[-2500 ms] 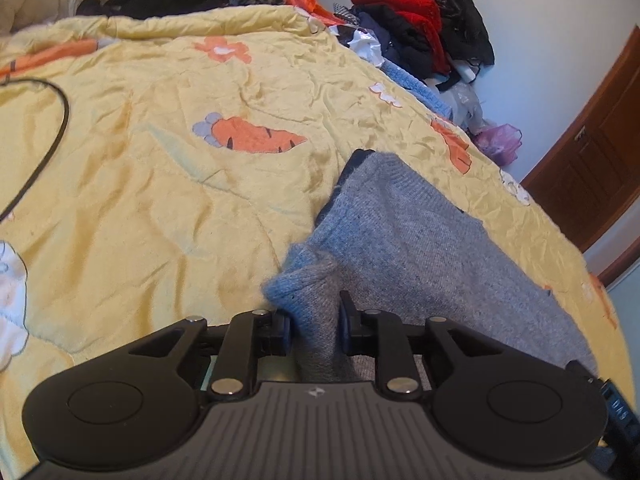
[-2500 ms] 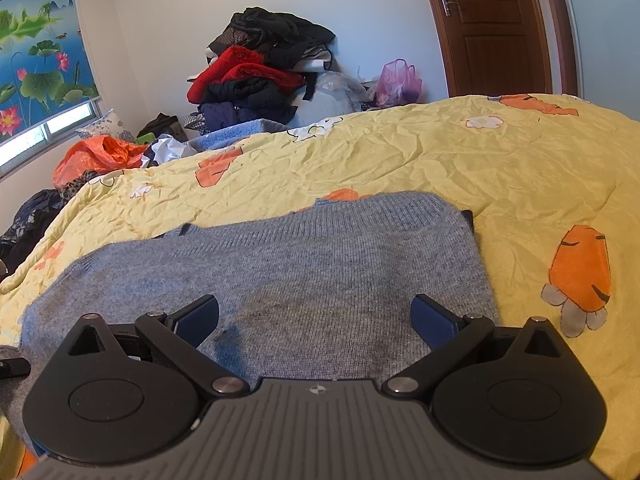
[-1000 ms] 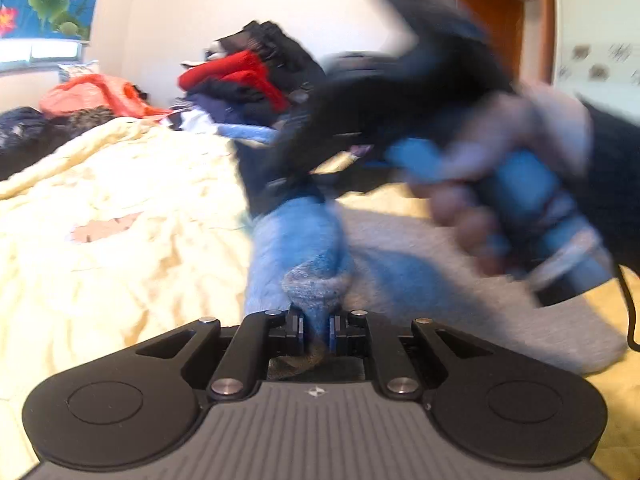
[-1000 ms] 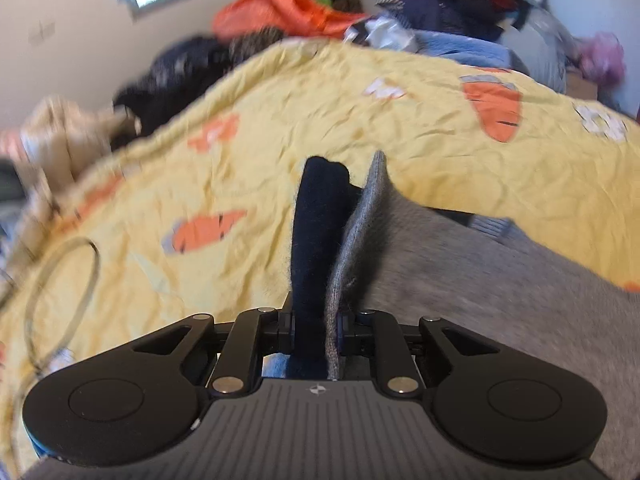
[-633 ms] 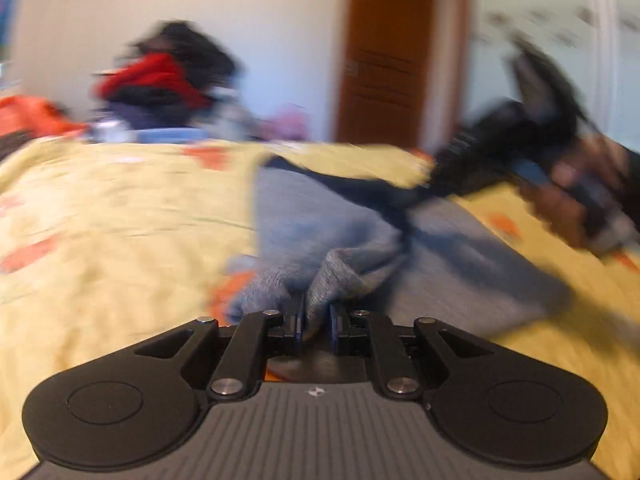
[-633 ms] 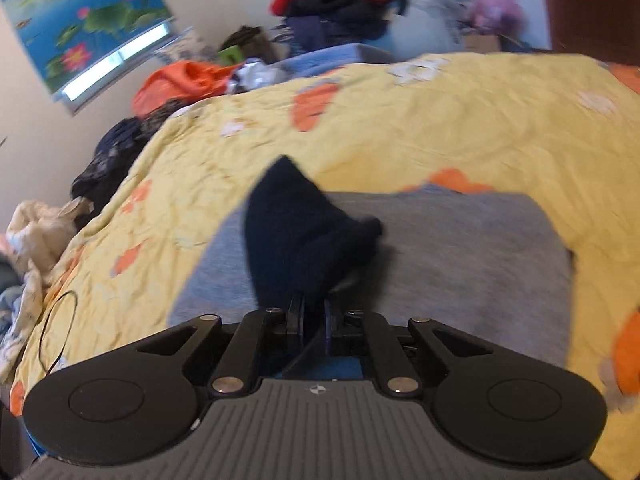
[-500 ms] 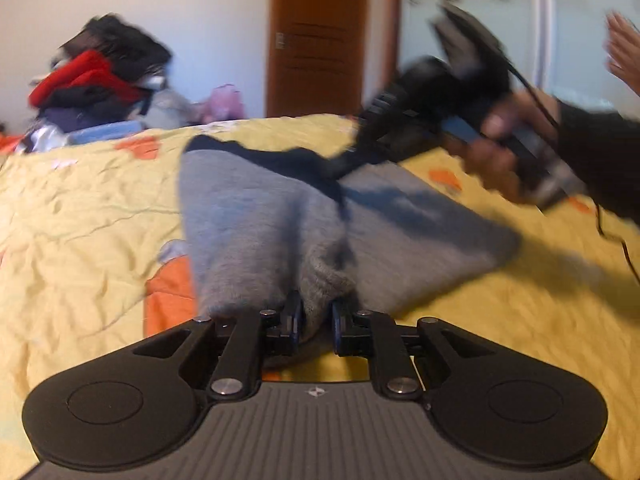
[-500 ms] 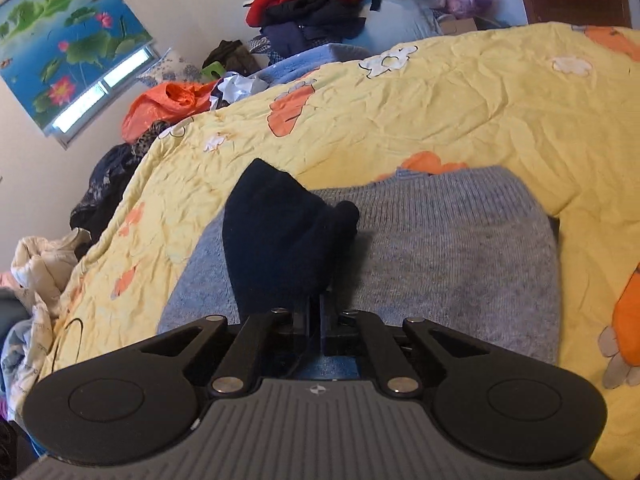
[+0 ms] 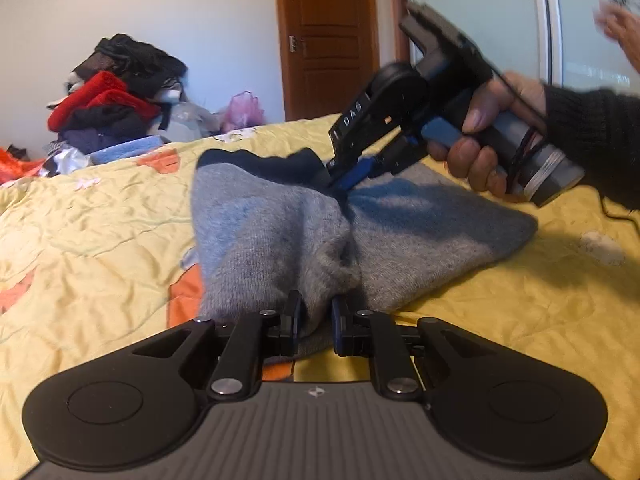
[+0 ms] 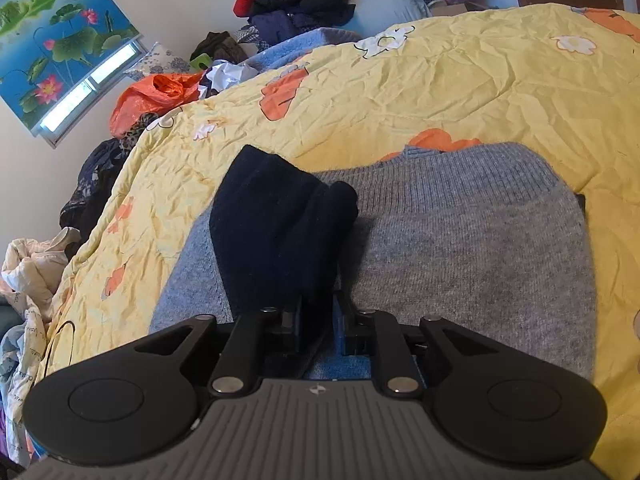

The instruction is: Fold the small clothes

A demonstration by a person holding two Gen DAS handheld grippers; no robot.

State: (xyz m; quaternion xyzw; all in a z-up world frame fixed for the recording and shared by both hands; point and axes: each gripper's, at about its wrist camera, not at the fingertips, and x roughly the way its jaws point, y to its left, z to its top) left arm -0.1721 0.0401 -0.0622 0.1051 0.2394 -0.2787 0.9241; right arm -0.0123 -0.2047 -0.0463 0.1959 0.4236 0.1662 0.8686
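Sweater (image 9: 280, 236) now folded over, navy lining up.

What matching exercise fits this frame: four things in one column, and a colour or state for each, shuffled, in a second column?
Things:
1. sweater
2. quilt
3. door
4. left gripper

Descriptions:
A. brown wood, closed
B. yellow, printed with orange carrots
C. grey knit, partly folded over itself
D. clamped on a bunch of grey fabric

Pairs: 1-C, 2-B, 3-A, 4-D
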